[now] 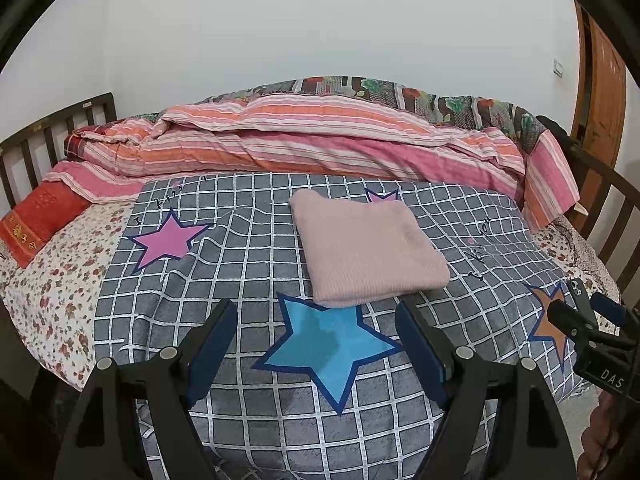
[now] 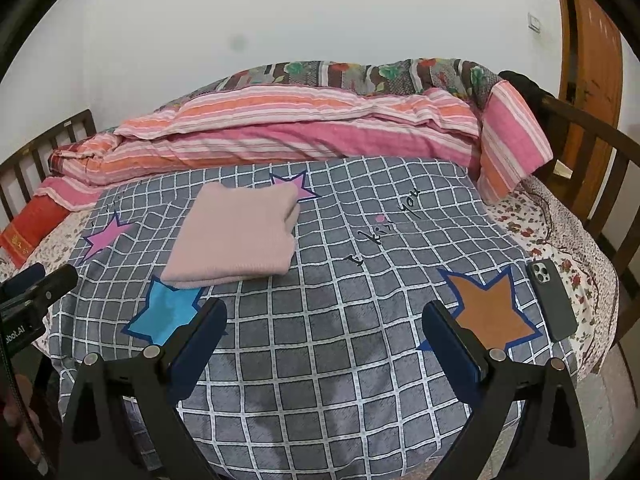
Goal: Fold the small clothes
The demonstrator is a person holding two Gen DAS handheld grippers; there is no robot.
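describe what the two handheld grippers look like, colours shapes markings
Both the left gripper and the right gripper are matte black, each with two angular arms ending in flat fingers faced with dark blue pads. Round silver bolts mark the pivots. From the side, white lettering shows on the bodies: "DAS" on the right one, "bot.AI" on the left one.

Pink garment (image 1: 366,246) reads as soft ribbed knit, matt and slightly fuzzy. Under it the checked cover (image 1: 256,264), brushed cloth, dull finish. Far back, a striped quilt (image 1: 304,140) of smooth woven cotton. Bed rails (image 2: 592,152) are dark varnished wood; the phone (image 2: 552,300) on the right has a matt case.
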